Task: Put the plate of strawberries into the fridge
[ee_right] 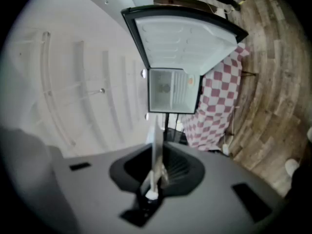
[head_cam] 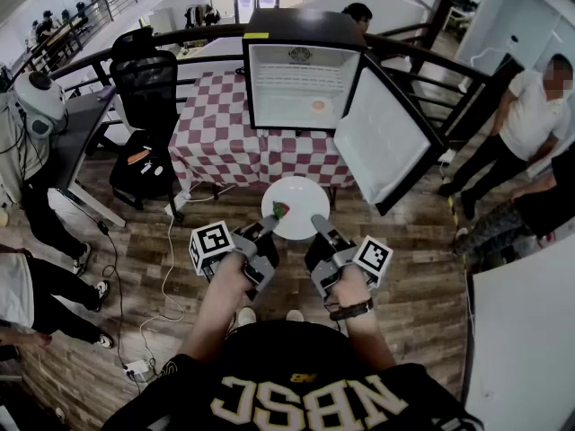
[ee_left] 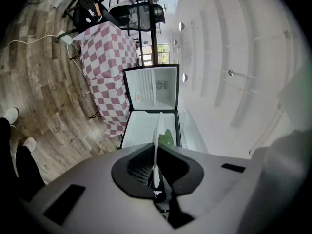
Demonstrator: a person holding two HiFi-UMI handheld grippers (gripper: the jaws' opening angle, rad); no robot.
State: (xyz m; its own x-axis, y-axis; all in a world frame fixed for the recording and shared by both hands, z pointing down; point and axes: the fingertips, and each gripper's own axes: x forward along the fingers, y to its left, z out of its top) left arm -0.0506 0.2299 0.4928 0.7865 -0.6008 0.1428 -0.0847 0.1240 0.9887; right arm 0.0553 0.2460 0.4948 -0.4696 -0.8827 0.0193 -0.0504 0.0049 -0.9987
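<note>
We carry the plate of strawberries [head_cam: 302,197] at the frame's centre, its rim clenched between the left hand-held gripper [head_cam: 269,224] and the right hand-held gripper [head_cam: 317,223], short of the fridge [head_cam: 280,92] standing open on the checked surface [head_cam: 216,142] above; setting it inside remains.

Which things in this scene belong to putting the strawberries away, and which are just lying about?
Job: plate, strawberry, open fridge, left hand-held gripper and right hand-held gripper, both shut on the plate's rim.
Lying about: black chair, white cable, bystander.
</note>
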